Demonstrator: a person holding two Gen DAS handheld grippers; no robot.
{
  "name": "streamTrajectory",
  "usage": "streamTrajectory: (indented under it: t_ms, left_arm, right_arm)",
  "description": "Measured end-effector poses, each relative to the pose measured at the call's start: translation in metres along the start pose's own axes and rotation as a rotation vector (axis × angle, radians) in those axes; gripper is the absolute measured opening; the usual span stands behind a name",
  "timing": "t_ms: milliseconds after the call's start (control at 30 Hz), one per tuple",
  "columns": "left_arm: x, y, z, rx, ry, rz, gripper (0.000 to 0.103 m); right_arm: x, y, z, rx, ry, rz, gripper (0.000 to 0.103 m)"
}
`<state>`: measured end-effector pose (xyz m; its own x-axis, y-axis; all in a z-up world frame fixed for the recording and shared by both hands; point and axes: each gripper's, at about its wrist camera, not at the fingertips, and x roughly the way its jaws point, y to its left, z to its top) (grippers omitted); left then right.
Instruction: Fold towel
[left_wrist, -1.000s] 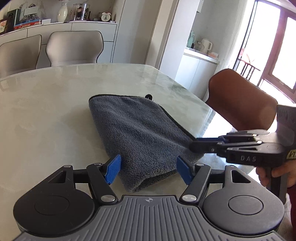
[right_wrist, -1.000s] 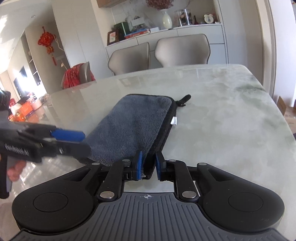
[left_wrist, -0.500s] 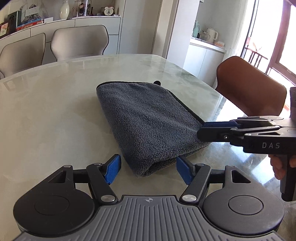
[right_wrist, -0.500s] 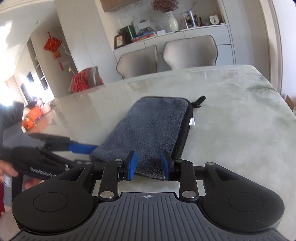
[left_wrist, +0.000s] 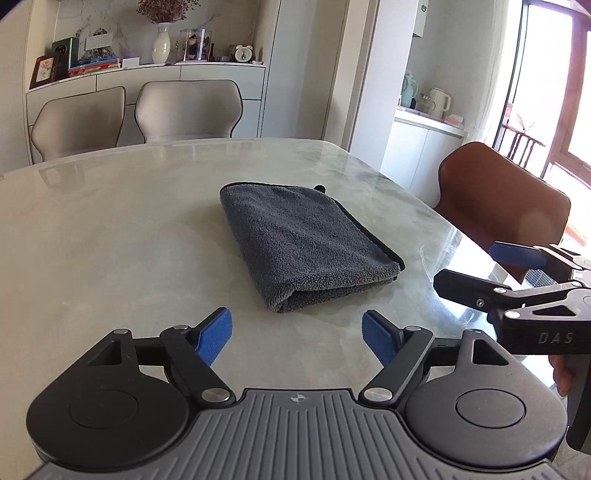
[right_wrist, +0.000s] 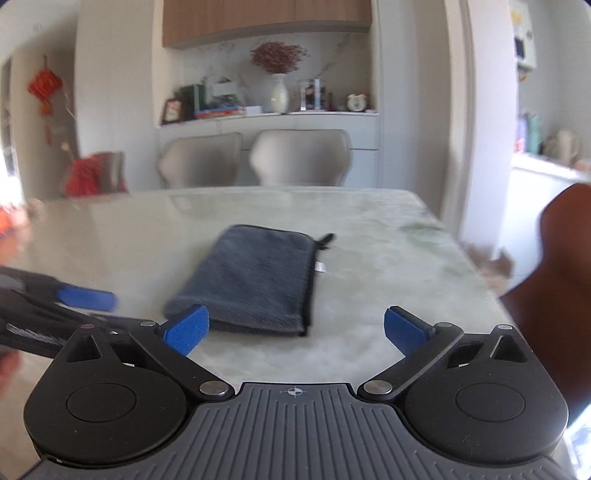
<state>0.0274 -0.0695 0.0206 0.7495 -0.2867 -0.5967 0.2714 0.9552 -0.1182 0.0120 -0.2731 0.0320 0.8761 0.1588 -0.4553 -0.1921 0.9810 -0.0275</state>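
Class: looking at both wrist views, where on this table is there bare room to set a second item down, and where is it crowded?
Bare marble table lies left of the folded grey towel, toward the two grey chairs, and right of it toward the brown chair. The near edge is crowded: open left tongs and open right tongs.
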Motion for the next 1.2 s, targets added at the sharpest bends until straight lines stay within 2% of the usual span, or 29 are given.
streamTrajectory:
  t_ms: [100,267,467,667,767,833,933,1033,1200]
  left_arm:
    - [-0.011,-0.005,-0.008,0.005,-0.025,0.032,0.088]
    - [-0.026,-0.008,-0.025,-0.04,-0.075,0.04,0.094]
    - [-0.032,-0.018,-0.042,-0.002,-0.114,0.126,0.095]
    - [-0.03,-0.019,-0.052,-0.024,-0.131,0.136,0.099]
    - [-0.029,-0.021,-0.056,-0.005,-0.137,0.15,0.099]
    - [-0.028,-0.019,-0.055,-0.024,-0.14,0.149,0.1]
    - [-0.026,-0.014,-0.054,-0.055,-0.135,0.136,0.1]
    - [-0.024,-0.016,-0.054,-0.051,-0.124,0.161,0.1]
    - [-0.025,-0.016,-0.056,-0.049,-0.128,0.173,0.1]
  right_arm:
    - [-0.01,0.007,-0.009,-0.023,-0.023,-0.047,0.103]
    - [-0.024,0.013,-0.021,0.005,-0.052,-0.045,0.103]
    - [-0.033,0.013,-0.035,0.091,-0.038,-0.086,0.103]
    - [-0.035,0.013,-0.046,0.115,-0.085,-0.124,0.103]
    - [-0.031,0.011,-0.047,0.15,-0.064,-0.149,0.103]
    - [-0.03,0.006,-0.048,0.183,-0.052,-0.136,0.103]
    - [-0.03,-0.002,-0.051,0.224,-0.051,-0.062,0.103]
    - [-0.029,-0.007,-0.053,0.267,-0.038,-0.008,0.103]
    - [-0.02,0.009,-0.051,0.201,0.041,-0.119,0.103]
